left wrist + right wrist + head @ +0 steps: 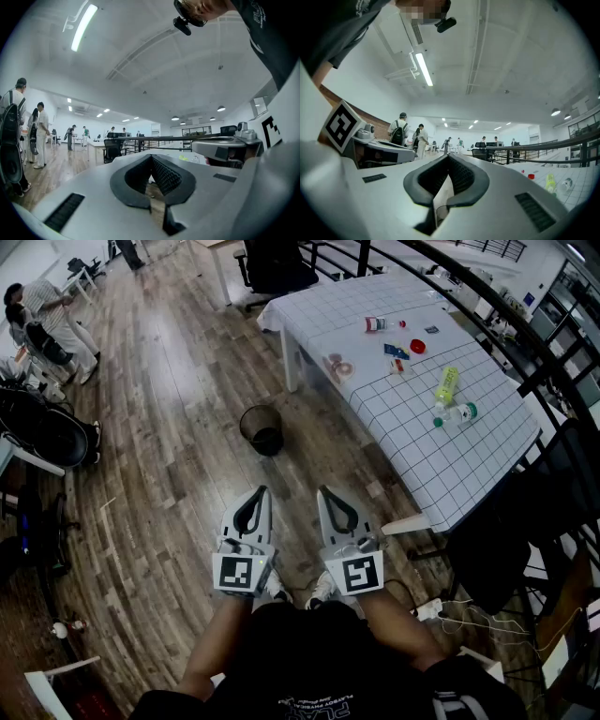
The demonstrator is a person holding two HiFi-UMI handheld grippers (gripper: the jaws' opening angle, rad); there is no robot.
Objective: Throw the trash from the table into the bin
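Note:
A table under a white grid cloth stands at the upper right. On it lie trash items: a small can, a blue packet, a red lid, a tape roll, a green bottle and a clear bottle. A black mesh bin stands on the wood floor left of the table. My left gripper and right gripper are held side by side in front of me, both shut and empty, short of the bin and table.
People stand at the far left by desks. A black office chair is behind the table. A dark railing runs along the right. Black bags lie at the left; cables and a power strip lie by my feet.

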